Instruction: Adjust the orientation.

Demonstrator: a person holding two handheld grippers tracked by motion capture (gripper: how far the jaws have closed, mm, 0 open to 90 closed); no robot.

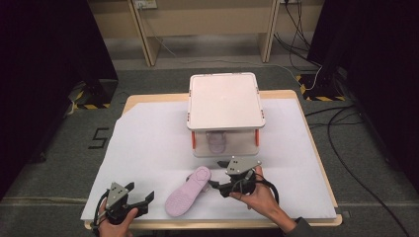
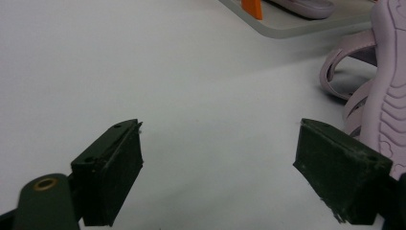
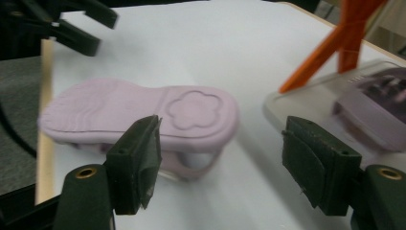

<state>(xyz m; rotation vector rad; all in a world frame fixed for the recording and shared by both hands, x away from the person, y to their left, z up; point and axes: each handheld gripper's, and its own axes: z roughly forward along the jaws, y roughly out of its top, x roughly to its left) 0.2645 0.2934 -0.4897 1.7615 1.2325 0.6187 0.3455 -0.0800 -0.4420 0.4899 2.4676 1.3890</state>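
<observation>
A pink sandal (image 1: 188,191) lies sole-up on the white sheet near the table's front edge. Its flower-stamped heel (image 3: 194,109) points toward the box. My right gripper (image 1: 216,175) is open just beside that heel, and in the right gripper view (image 3: 220,134) its jaws stand wide with the heel ahead of the left jaw, not touching. My left gripper (image 1: 141,193) is open at the front left with nothing between its jaws (image 2: 218,139). The sandal's sole and straps (image 2: 383,96) lie just past its right jaw. A second pink sandal (image 1: 216,141) sits inside the clear box.
The clear plastic box (image 1: 225,101) with a pale lid and orange latches (image 3: 344,33) stands mid-table behind the sandal. The white sheet (image 1: 148,143) covers most of the wooden table. Cables run over the floor at the right.
</observation>
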